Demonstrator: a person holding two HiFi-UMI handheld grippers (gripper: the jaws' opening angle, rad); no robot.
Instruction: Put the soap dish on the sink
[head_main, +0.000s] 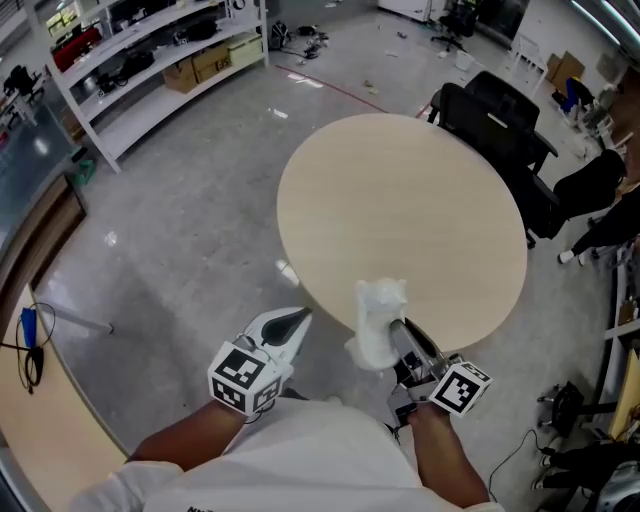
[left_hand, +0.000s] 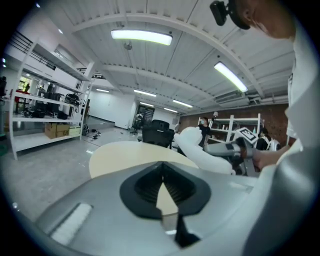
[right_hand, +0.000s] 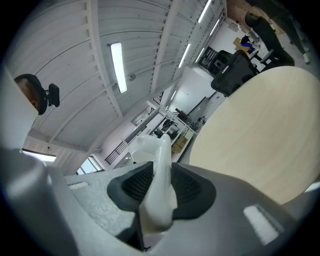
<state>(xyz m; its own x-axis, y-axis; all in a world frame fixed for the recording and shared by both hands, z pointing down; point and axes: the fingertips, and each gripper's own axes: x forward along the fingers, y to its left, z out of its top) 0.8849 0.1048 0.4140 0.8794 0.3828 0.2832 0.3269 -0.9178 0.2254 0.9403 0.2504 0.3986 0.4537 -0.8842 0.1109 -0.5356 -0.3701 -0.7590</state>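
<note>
Clamped edge-on in the right gripper (head_main: 397, 338): the white soap dish (head_main: 378, 318), long axis running out past the fingertips over the round table's (head_main: 400, 200) near rim, left gripper (head_main: 298, 318) closed and empty just beside, no sink in view.

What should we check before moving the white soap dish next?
1. Soap dish held: ok. The right gripper has its jaws closed on it.
2. Grip is firm enough: cannot tell. The dish sticks out well past the jaws.
3. Left gripper free: ok. Its jaws are together with nothing between them.
4. Sink in sight: not ok. No view shows a sink.
5. Round table in the way: ok. The part of its top that shows is bare, and the dish is over its near edge.
</note>
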